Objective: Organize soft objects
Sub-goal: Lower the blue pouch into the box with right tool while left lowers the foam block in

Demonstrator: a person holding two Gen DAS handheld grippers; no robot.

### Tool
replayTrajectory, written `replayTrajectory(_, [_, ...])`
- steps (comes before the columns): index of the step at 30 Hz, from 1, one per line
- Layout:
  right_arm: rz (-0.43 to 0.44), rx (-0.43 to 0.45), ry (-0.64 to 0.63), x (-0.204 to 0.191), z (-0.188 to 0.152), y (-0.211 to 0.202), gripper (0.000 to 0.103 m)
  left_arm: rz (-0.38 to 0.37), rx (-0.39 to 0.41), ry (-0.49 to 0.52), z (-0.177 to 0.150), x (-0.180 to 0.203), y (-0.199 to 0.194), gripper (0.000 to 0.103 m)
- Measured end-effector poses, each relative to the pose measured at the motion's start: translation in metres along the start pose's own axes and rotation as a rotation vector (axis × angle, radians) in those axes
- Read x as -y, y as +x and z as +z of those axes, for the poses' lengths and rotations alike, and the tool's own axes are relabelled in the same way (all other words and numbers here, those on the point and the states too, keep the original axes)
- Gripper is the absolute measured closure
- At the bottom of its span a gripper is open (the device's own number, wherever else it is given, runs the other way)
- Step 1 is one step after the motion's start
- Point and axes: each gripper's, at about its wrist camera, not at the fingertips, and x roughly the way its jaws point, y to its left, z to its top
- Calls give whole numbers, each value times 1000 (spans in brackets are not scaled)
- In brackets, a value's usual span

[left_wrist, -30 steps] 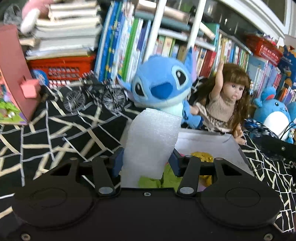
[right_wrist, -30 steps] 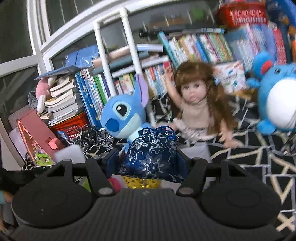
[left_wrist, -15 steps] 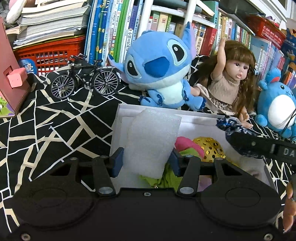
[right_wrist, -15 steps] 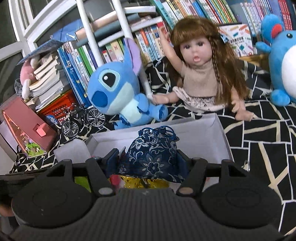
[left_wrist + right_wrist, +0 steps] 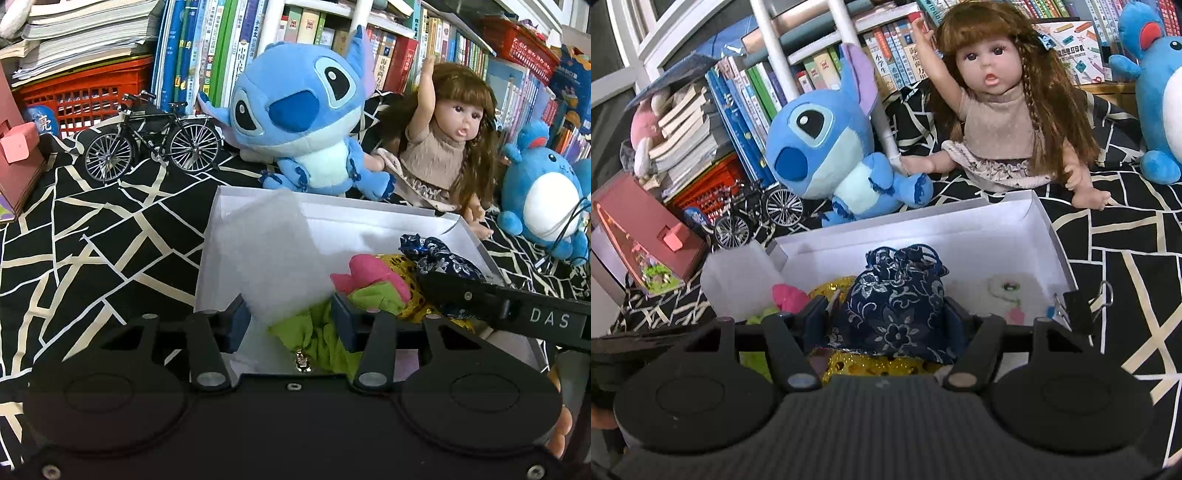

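My left gripper [image 5: 290, 321] is shut on a white foam sheet [image 5: 269, 258], its jaws closing further, and the sheet stands upright in the left end of the white box [image 5: 332, 206]. Pink cloth [image 5: 369, 277] and green cloth [image 5: 325, 336] lie in the box beside it. My right gripper [image 5: 886, 321] is shut on a dark blue floral drawstring pouch [image 5: 897, 306], held just above gold sequin fabric [image 5: 871, 363] in the middle of the box [image 5: 923, 225]. The pouch [image 5: 439, 258] also shows at the right of the left wrist view. The foam sheet [image 5: 738, 280] appears at the box's left end.
A blue long-eared plush [image 5: 295, 110], a long-haired doll [image 5: 443, 147] and a round blue plush [image 5: 543, 199] sit behind the box. A model bicycle [image 5: 147, 136] and a pink toy house [image 5: 646, 240] stand to the left. A binder clip [image 5: 1078, 310] sits on the box's right wall.
Both grippers have come down toward the box with their loads. The foam sheet now reaches into the box's left end, and the pouch hangs low over its middle.
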Motion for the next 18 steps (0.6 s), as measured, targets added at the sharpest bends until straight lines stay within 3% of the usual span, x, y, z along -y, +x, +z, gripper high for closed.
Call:
replayTrajectory(11, [6,-19,28,5,-6,5,31,4,-7,0,-3,-3,2,57])
replayTrajectory(17, [10,-5,36,5,-5,0,28,31,7,1,-3,-5,-7,38])
replayTrajectory(18, [7,-1,35,4,-5,-2,22,35,14,5,-3,-5,-9,35])
